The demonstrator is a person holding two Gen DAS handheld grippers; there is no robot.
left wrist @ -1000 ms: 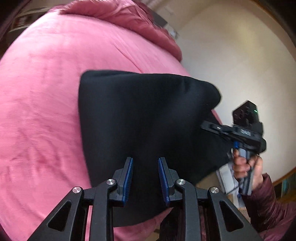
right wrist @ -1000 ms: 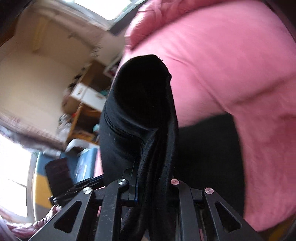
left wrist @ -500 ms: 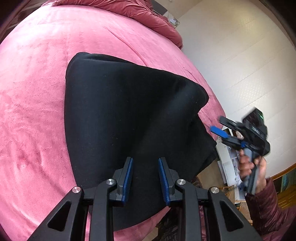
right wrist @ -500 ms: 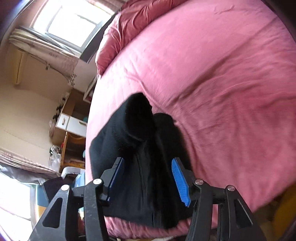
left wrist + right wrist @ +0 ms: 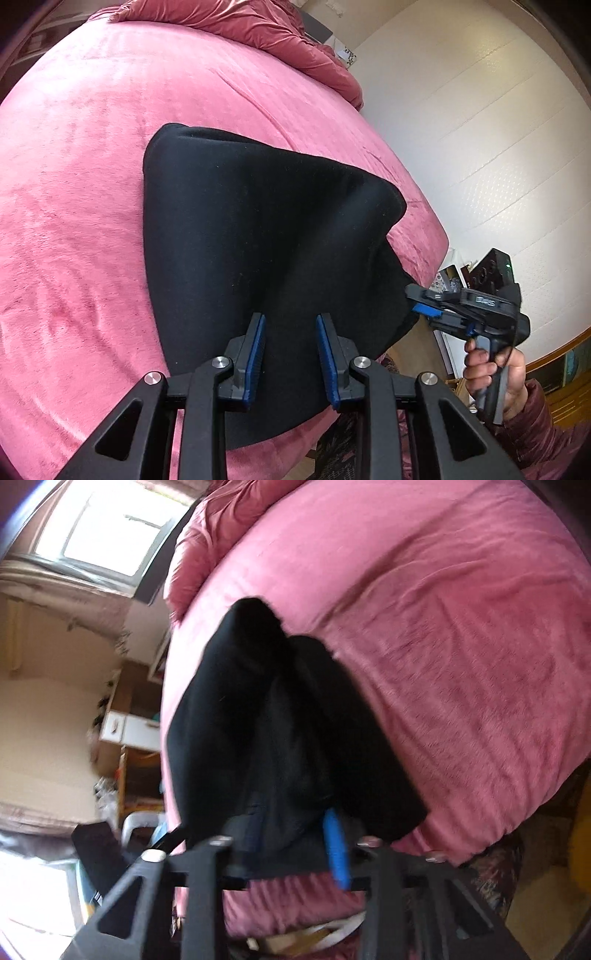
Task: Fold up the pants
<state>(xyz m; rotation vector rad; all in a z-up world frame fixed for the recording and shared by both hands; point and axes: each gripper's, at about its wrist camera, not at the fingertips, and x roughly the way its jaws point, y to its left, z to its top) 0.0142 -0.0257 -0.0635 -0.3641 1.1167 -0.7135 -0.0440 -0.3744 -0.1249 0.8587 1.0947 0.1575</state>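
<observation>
Only one marking can be made out: pale lettering on the top of the right gripper (image 5: pixel 424 306) body, seen from the left wrist view, too small to be read with certainty. Black pants (image 5: pixel 258 236) are laid folded on the pink bed cover (image 5: pixel 74 221), close to the near edge of the bed. Left gripper (image 5: pixel 290 354) is held over the near part of the pants; its jaws are seen apart, blue pads facing each other, and no cloth is seen pinched between them. Right gripper jaws have just been closing, and from its own view black fabric (image 5: pixel 288 768) is seen bunched between them, so they are clamped on a fold of the pants at the right-hand corner. That view is motion-blurred; one blue pad (image 5: pixel 336 849) is visible, the other is hidden by cloth. Shown by the left view only: the hand (image 5: pixel 495 376) on the right gripper's handle, a dark red quilted sleeve (image 5: pixel 546 435), a green light on the gripper's top block, a white panelled wall (image 5: pixel 498 147), and the flat top face of the folded pants. Shown by the right view only: a window (image 5: pixel 99 528), a white drawer unit (image 5: pixel 129 731) beside the bed, and the stacked layers of the pants seen edge-on. A bunched pink duvet (image 5: pixel 277 33) is seen at the far end of the bed.
</observation>
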